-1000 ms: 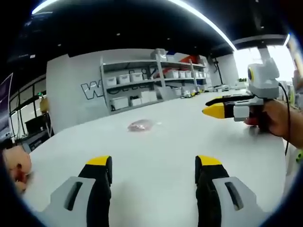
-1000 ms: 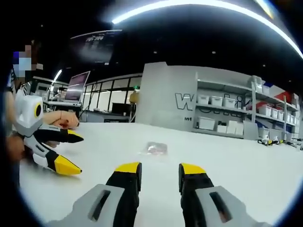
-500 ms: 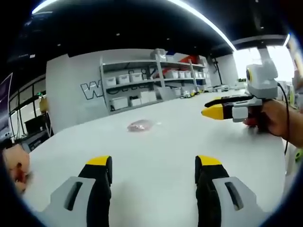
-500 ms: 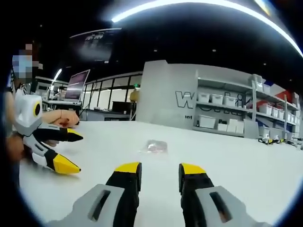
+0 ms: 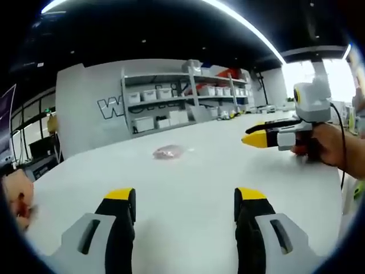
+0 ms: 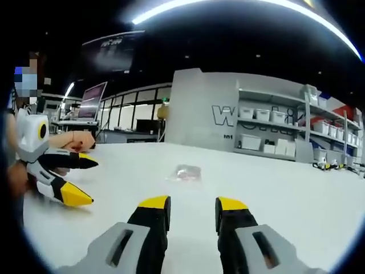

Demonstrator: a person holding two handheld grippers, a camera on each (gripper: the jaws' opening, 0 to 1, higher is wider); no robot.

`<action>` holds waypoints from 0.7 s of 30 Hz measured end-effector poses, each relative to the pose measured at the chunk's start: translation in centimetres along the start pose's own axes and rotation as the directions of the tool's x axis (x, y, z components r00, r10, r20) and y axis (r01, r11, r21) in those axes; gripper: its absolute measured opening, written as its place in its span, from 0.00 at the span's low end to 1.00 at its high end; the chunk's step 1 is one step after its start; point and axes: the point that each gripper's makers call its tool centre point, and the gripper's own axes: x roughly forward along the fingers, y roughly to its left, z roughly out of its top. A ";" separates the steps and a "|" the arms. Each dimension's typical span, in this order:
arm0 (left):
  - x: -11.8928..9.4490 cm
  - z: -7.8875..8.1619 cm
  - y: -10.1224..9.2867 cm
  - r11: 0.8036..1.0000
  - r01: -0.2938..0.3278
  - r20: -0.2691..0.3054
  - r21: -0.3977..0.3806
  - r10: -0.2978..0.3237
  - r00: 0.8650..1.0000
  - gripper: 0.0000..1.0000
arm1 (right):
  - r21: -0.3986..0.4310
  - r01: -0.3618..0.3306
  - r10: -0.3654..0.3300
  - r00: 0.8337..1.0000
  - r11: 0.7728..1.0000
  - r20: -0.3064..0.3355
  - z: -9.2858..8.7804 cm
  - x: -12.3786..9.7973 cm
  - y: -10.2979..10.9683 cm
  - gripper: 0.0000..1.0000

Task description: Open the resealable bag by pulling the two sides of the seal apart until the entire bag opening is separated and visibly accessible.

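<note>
Yellow caps tip the black jaws of the left tongs (image 5: 183, 197), which rise from grey moulded bodies and stand wide apart, released, over a smooth white desk (image 5: 188, 177). In the right gripper view the right tongs (image 6: 193, 205) have the same yellow-capped black jaws, parted by a narrower gap with nothing between them.

Farther out, in the middle of the desk and well apart from both tongs, lies the bag (image 5: 169, 152): small, flat, clear and crinkled, with a pinkish tint inside. It also shows in the right gripper view (image 6: 187, 172), lying flat ahead of the jaws. Whether its seal is shut cannot be told at this size.

A hand (image 5: 325, 145) holds the right tongs at the side of the left gripper view, pointed jaws nearly together.

Beyond the desk stands a grey wall (image 5: 85, 108) with metal shelves (image 5: 182, 100) of pale boxes.
</note>
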 end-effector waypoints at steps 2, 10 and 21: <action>0.0 0.0 0.0 1.000 0.000 0.000 0.001 0.000 1.000 0.70 | 0.000 -0.001 0.001 1.000 1.000 -0.002 0.0 0.0 0.0 0.30; -0.1 0.0 -0.1 1.000 0.002 0.001 0.003 -0.002 1.000 0.70 | -0.003 -0.013 0.013 1.000 1.000 -0.012 -0.2 0.0 0.3 0.29; -0.2 0.0 -0.1 1.000 0.003 0.000 0.003 -0.003 1.000 0.69 | 0.012 -0.051 0.052 0.998 0.999 -0.039 -0.5 0.2 1.1 0.29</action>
